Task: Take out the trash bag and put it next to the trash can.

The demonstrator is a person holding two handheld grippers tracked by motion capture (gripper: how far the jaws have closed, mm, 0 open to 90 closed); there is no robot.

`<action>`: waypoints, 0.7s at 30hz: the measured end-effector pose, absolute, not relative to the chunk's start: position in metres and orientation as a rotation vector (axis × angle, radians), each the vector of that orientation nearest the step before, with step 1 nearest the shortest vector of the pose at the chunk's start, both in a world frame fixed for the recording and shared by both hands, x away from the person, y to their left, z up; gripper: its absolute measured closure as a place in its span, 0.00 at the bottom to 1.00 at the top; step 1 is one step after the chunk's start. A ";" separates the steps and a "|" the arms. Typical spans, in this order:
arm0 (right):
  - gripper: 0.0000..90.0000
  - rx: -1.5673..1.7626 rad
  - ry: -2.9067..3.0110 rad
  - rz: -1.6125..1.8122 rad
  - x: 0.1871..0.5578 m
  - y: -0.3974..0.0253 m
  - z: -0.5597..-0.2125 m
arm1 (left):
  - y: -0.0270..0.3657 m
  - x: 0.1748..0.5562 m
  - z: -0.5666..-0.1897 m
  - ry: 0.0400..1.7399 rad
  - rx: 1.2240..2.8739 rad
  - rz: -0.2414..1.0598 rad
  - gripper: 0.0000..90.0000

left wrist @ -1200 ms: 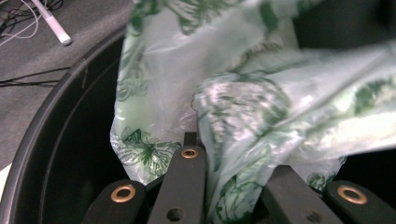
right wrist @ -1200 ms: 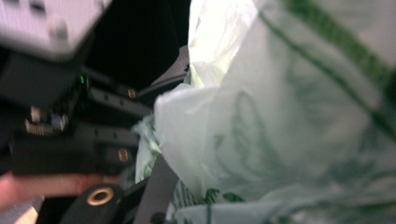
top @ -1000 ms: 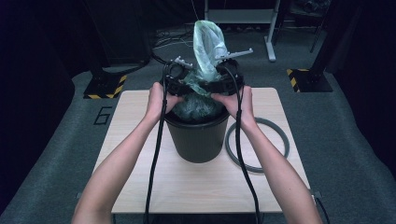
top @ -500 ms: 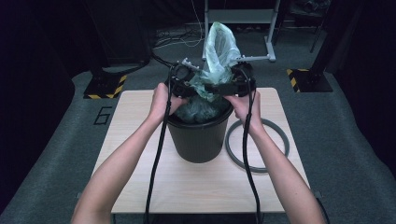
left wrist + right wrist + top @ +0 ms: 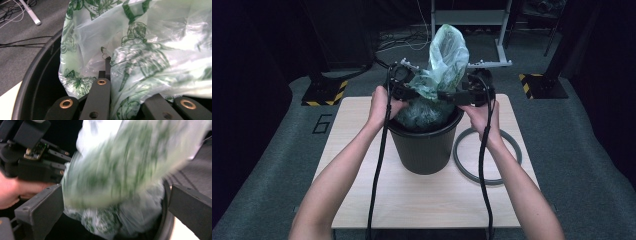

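Two grippers: both meeting at the green-printed bag [image 5: 439,70] above the black bucket [image 5: 426,145].
Left gripper [image 5: 107,72]: jaws pinching a fold of bag.
Right gripper [image 5: 115,202]: jaws spreading wide, bag sitting between them, blurred.
High view: grey ring [image 5: 488,155] lying on the table [image 5: 362,195] beside the bucket.

**A lab floor, not a home**

I'm working at a small wooden table [image 5: 362,165] on grey carpet [image 5: 592,150], with hazard-striped stand bases [image 5: 319,93], loose cables [image 5: 402,42] and a metal frame [image 5: 472,17] around me.
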State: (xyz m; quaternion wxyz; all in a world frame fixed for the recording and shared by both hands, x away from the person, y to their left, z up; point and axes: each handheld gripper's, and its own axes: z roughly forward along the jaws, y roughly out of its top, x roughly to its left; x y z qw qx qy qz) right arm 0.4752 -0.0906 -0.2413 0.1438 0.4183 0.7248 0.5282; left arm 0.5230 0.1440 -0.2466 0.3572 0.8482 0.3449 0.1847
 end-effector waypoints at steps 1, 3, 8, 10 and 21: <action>0.00 1.192 2.088 1.515 0.472 -0.092 -0.241 | 0.146 0.523 -0.246 0.897 2.178 0.477 0.99; 0.00 1.162 2.082 1.508 0.462 -0.097 -0.242 | 0.148 0.523 -0.244 0.899 2.170 0.477 0.99; 0.00 1.114 2.062 1.449 0.439 -0.115 -0.256 | 0.155 0.520 -0.239 0.898 2.134 0.490 0.99; 0.00 1.107 2.058 1.414 0.430 -0.123 -0.268 | 0.158 0.517 -0.237 0.898 2.122 0.495 0.99; 0.00 1.258 2.026 1.224 0.388 -0.179 -0.388 | 0.182 0.511 -0.227 0.907 2.056 0.533 0.99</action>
